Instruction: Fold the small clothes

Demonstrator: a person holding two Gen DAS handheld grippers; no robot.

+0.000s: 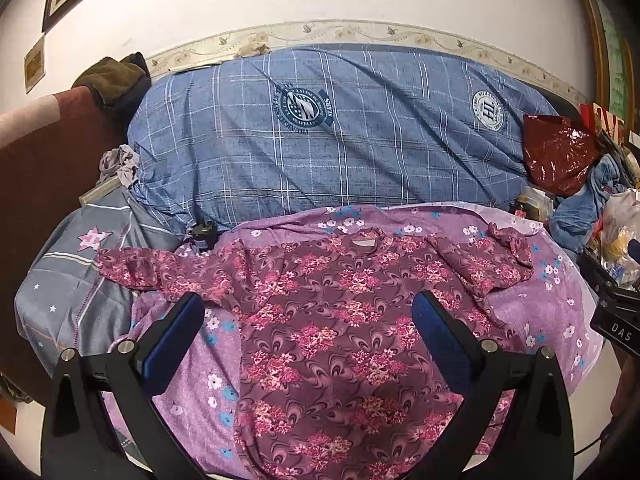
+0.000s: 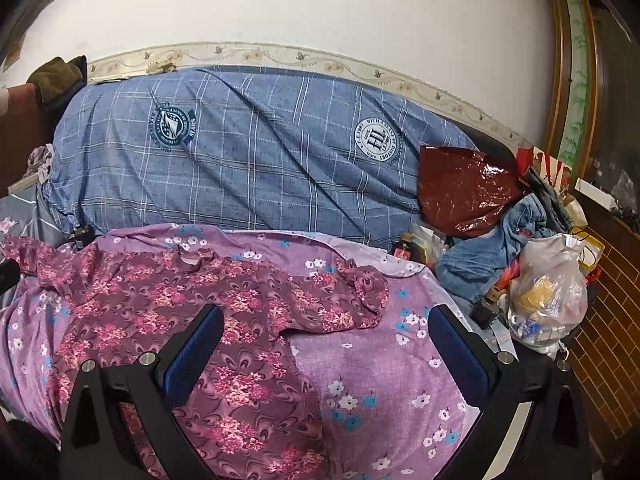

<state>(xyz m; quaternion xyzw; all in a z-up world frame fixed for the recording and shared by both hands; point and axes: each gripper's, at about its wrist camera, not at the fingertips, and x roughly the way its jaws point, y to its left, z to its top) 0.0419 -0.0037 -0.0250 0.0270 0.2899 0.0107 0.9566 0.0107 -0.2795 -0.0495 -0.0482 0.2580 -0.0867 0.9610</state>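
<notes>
A maroon top with pink flower print [image 1: 340,320] lies spread flat, face up, on a purple flowered sheet [image 1: 540,308], collar away from me and both sleeves out to the sides. My left gripper [image 1: 308,304] is open and empty, hovering above the middle of the top. In the right wrist view the top [image 2: 160,300] lies left of centre, its right sleeve [image 2: 344,300] crumpled at the cuff. My right gripper [image 2: 326,320] is open and empty above the top's right side, under that sleeve.
A big blue checked bundle [image 1: 320,140] lies behind the sheet against the wall. A grey star-print cloth [image 1: 80,280] is at the left. At the right are a red shiny bag [image 2: 468,192], blue denim [image 2: 492,248] and a clear plastic bag [image 2: 548,288]. A black plug [image 1: 202,234] lies by the sheet's far left corner.
</notes>
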